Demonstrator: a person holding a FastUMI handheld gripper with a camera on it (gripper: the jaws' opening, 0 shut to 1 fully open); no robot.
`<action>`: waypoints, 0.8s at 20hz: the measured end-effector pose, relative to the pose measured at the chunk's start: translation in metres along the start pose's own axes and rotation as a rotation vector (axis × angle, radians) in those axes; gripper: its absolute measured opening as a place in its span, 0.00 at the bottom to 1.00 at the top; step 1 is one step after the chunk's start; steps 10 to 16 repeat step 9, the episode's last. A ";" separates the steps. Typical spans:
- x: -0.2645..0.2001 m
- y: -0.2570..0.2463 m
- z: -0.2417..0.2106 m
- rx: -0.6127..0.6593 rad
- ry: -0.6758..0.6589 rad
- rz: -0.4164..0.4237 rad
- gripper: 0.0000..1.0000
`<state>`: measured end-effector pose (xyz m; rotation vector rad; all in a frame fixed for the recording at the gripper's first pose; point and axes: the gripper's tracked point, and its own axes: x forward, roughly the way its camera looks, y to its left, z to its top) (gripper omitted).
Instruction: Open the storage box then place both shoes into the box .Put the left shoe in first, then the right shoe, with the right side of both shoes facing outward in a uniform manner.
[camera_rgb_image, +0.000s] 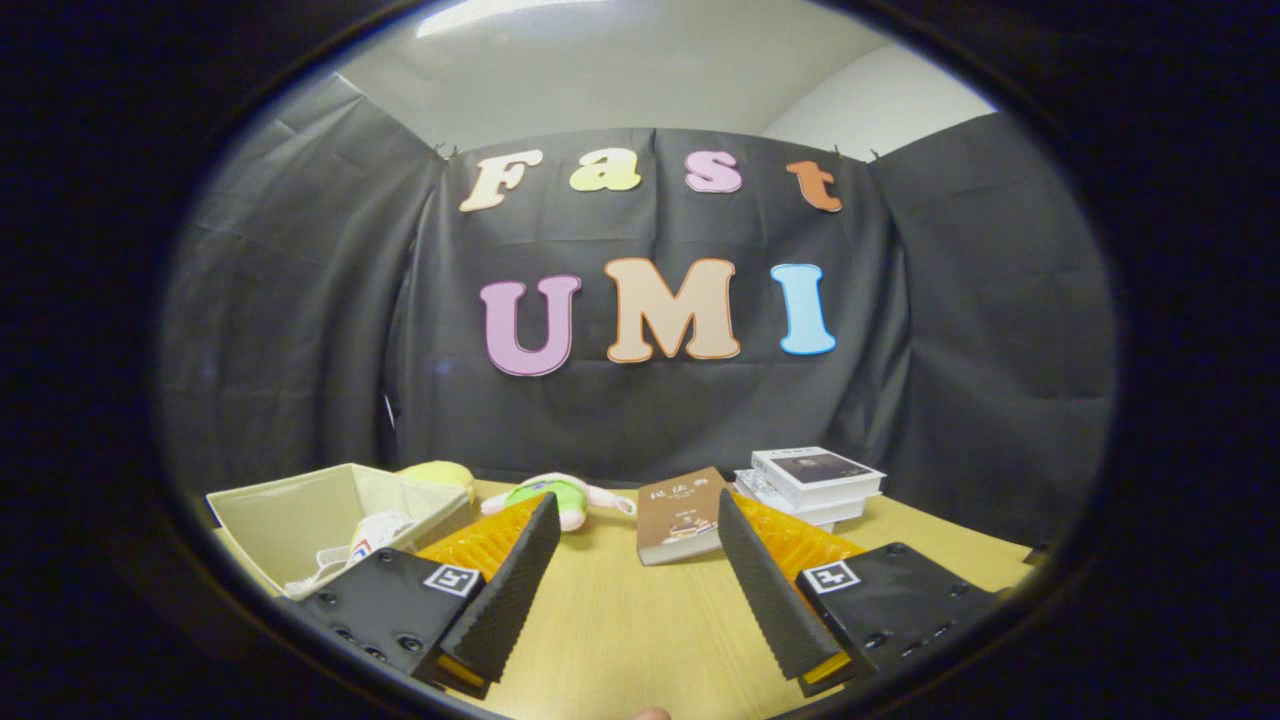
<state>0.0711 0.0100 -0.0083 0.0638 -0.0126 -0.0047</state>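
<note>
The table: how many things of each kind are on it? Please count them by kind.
Storage box, open, with a shoe inside: 1
Shoe in the box: 1 that I can tell
Plush toys: 1
Yellow soft thing behind the box: 1
Books: 1 single, at least 2 stacked
Total: at least 7
The tool is open over bare table.

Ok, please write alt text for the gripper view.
The gripper is open over a wooden table, holding nothing. To its left stands an open fabric box with a shoe inside; ahead lie a plush toy and books.
</note>
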 end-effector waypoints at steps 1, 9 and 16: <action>-0.002 -0.003 -0.004 -0.005 0.002 0.000 1.00; -0.012 -0.003 -0.016 0.008 -0.017 0.027 1.00; -0.012 -0.003 -0.016 0.008 -0.017 0.027 1.00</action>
